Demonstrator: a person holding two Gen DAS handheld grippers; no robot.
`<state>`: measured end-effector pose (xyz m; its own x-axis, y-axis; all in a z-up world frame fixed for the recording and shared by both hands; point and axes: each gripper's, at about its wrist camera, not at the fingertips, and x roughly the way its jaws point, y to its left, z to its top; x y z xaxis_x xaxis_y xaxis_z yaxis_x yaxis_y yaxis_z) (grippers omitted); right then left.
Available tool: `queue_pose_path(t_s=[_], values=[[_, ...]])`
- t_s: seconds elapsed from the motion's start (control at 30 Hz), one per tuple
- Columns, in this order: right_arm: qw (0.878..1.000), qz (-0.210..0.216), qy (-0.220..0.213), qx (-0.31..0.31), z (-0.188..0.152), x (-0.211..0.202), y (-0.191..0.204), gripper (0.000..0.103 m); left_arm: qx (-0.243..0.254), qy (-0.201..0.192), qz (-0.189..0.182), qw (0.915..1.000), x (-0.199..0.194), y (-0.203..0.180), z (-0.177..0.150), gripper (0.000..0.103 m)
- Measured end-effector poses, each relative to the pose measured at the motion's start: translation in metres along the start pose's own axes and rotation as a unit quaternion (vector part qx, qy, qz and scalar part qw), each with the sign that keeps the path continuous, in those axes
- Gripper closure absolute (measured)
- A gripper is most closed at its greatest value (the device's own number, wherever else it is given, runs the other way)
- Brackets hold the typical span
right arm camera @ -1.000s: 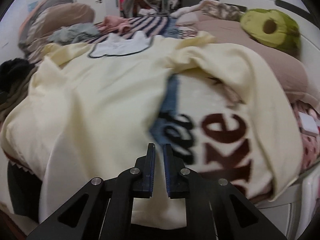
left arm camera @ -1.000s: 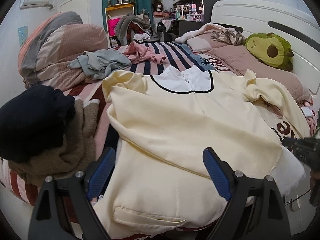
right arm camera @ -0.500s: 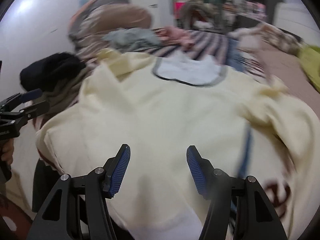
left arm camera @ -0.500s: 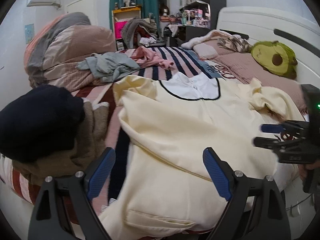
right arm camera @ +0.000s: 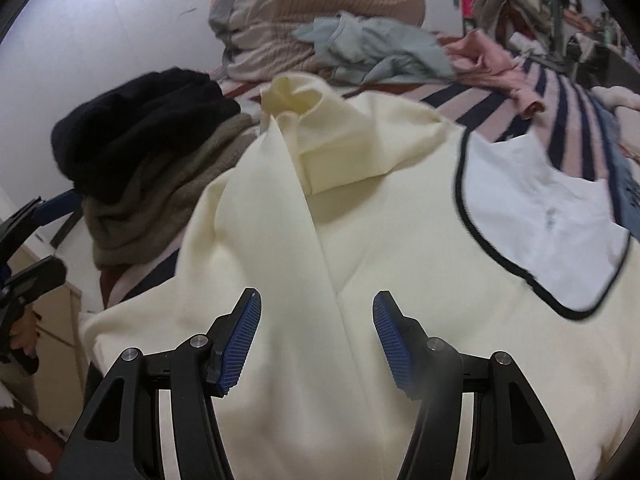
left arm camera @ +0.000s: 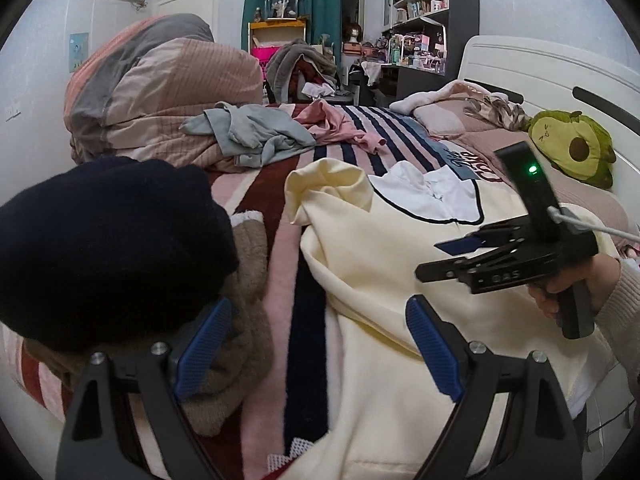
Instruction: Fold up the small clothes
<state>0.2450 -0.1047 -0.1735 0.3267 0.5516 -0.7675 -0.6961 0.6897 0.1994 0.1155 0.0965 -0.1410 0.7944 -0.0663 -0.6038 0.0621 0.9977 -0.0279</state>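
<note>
Both tools are held apart, nothing clamped: the left tool (left arm camera: 320, 350) and right tool (right arm camera: 316, 340) are poised over the cream garment (right arm camera: 280, 240) spread on the bed (left arm camera: 276, 272).

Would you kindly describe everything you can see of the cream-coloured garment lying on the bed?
The cream garment is a pale yellow top of soft, thick-looking fabric with a white collar panel edged in a thin black line. It lies spread over the striped blanket, one sleeve folded diagonally across its body and bunched at the shoulder. Its edge lies beside the brown and black clothes pile. Both open grippers, left and right, are above it, gripping nothing.
</note>
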Motion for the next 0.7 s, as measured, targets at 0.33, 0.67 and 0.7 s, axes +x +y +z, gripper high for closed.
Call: queue_pose_path(t_s=[0.33,0.67,0.7], values=[[0.999,-0.03,-0.017,0.031,-0.011,-0.012,-0.016,0.103,-0.003,0.012,-0.002,0.9999,0.013,-0.001,0.0,0.016],[0.997,0.053,-0.02,0.049,-0.006,-0.018,-0.034,0.046,-0.005,0.01,0.008,0.9999,0.01,-0.008,-0.001,0.016],[0.997,0.06,-0.015,0.039,-0.003,-0.013,-0.032,0.046,-0.004,0.01,0.01,0.9999,0.009,-0.007,0.0,0.016]])
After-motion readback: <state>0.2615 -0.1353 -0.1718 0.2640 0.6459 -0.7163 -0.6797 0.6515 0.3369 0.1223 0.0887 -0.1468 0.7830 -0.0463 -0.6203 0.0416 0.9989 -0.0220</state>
